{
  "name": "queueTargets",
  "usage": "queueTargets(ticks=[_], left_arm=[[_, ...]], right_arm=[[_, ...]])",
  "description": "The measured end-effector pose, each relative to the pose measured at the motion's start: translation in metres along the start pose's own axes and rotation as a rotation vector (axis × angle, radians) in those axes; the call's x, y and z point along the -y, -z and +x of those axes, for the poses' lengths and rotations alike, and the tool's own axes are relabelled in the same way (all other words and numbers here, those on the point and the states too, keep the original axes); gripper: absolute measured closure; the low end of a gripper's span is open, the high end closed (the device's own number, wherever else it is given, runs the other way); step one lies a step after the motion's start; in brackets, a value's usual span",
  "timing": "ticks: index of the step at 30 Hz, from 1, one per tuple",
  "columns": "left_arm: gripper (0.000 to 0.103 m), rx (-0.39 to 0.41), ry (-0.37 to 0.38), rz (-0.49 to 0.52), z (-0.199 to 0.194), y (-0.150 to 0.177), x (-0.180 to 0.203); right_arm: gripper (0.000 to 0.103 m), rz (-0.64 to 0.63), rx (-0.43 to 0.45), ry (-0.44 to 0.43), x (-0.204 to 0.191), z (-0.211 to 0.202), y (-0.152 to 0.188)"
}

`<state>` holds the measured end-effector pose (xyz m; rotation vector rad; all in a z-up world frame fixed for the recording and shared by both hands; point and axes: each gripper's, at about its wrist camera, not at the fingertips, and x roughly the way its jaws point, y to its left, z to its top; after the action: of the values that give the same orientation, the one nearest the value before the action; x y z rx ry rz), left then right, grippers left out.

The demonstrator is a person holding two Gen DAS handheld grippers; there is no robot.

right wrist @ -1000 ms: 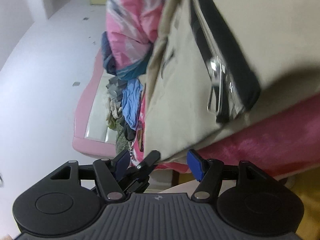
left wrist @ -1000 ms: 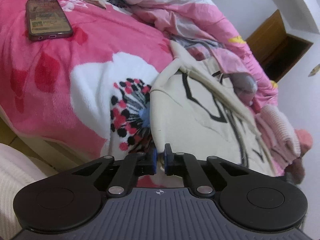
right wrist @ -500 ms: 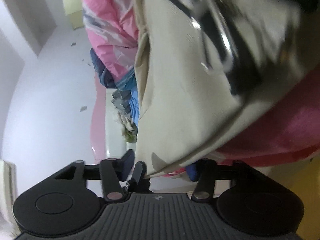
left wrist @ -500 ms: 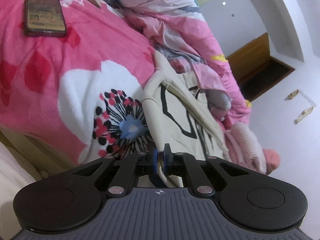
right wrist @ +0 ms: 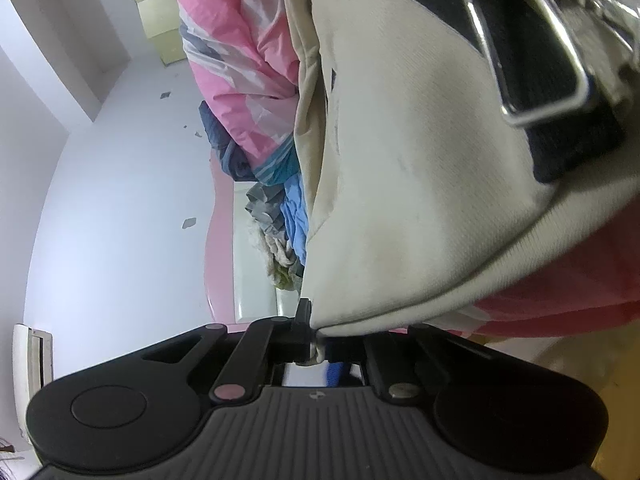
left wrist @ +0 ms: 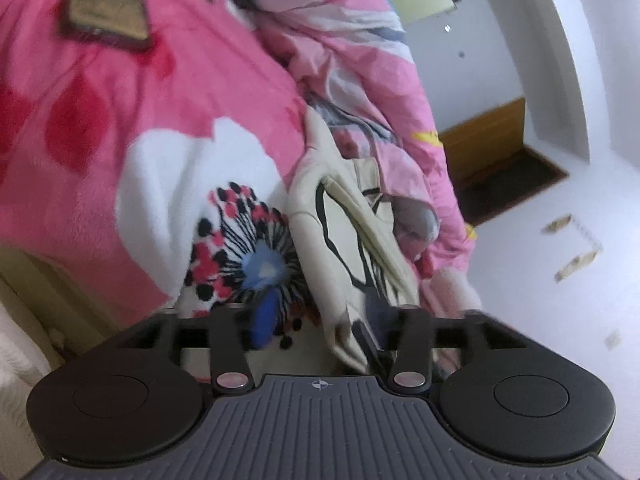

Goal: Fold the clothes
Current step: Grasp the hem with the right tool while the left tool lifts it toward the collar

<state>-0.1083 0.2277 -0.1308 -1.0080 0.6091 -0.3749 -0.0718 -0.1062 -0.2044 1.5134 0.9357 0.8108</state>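
Left wrist view
- Garment: cream jacket with black trim (left wrist: 340,232), lying bunched on the pink floral blanket (left wrist: 172,152), its near edge reaching between the jaws.
- Left gripper (left wrist: 316,328): jaws opening, spread apart; cloth lies by the right finger, not pressed.
- Surroundings: phone (left wrist: 106,8) at the blanket's far end; pink quilt (left wrist: 360,60) heaped behind the jacket.
- Change: a second ago the jaws were pinched on the jacket's edge; now they have let it go.

Right wrist view
- Garment: same jacket (right wrist: 400,200), hanging close over the camera, its metal zip pull (right wrist: 532,60) on black tape.
- Right gripper (right wrist: 318,344): pressed together, pinching the jacket's lower hem corner.
- Change: a second ago the jaws stood wide with the hem loose between them; they have since closed on it.

Handling
- Feel: likely soft, light, limp; it should sag and slip unless gripped firmly.
- Hold: best at seamed edges or corners; the zip adds a stiff line.
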Motion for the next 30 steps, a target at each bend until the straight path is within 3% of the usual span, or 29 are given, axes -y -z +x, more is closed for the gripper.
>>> queueTargets(ticks=[4, 8, 12, 14, 17, 21, 24, 27, 30], left_arm=[[0.040, -0.029, 0.019, -0.079, 0.007, -0.010, -0.012], [0.042, -0.068, 0.015, -0.027, 0.020, -0.018, -0.004], [0.062, -0.142, 0.003, 0.018, 0.040, -0.021, 0.005], [0.066, -0.184, 0.001, 0.050, 0.051, -0.020, 0.009], [0.067, -0.215, -0.009, 0.059, 0.062, -0.015, 0.010], [0.070, -0.225, -0.011, 0.068, 0.064, -0.013, 0.006], [0.070, -0.234, -0.010, 0.075, 0.065, -0.014, 0.005], [0.070, -0.248, -0.025, 0.094, 0.068, -0.016, 0.007], [0.069, -0.256, -0.044, 0.116, 0.069, -0.016, 0.011]], right_arm=[[0.097, -0.003, -0.006, 0.005, -0.002, 0.002, -0.001], [0.097, -0.005, -0.010, 0.009, -0.002, 0.001, 0.000], [0.097, -0.026, -0.024, 0.004, -0.003, -0.004, 0.003], [0.097, -0.056, -0.039, 0.006, -0.005, -0.007, 0.004], [0.096, -0.146, -0.076, 0.038, -0.011, -0.015, 0.006], [0.091, -0.348, -0.163, 0.158, -0.036, -0.039, 0.015], [0.076, -0.506, -0.194, 0.252, -0.060, -0.073, 0.024], [0.069, -0.590, -0.140, 0.326, -0.082, -0.125, 0.026], [0.069, -0.639, 0.031, 0.382, -0.111, -0.188, 0.017]])
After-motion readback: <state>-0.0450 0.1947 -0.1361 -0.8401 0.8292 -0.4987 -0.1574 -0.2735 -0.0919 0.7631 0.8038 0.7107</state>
